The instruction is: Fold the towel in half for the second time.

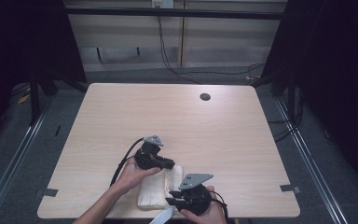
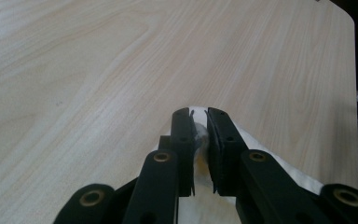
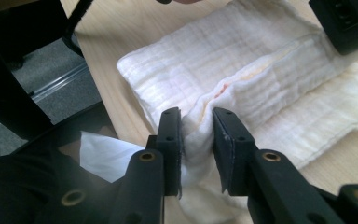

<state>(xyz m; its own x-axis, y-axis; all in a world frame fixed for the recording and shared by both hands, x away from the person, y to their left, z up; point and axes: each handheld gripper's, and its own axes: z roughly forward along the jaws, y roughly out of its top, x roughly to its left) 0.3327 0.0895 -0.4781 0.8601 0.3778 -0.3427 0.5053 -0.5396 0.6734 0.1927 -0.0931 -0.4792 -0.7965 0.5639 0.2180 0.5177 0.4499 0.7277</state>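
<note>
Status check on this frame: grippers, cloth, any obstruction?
Left gripper pinching the far edge of the folded white cloth. Right gripper pinching a fold at the near end. Table around it clear.

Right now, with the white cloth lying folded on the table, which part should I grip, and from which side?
Probably grip the raised fold ridge of the white cloth, coming from above at its ends. The ridge stands up from the flat layers, so thin jaws can pinch it. Both the right hand-held gripper and the left hand-held gripper have cloth between their jaws there.

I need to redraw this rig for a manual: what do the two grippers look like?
Both the left gripper and the right gripper are black, each topped by a grey three-cornered plate and trailing a black cable. Their flat black jaws hang on arms with brass-coloured pivots. Forearms are bare.
</note>
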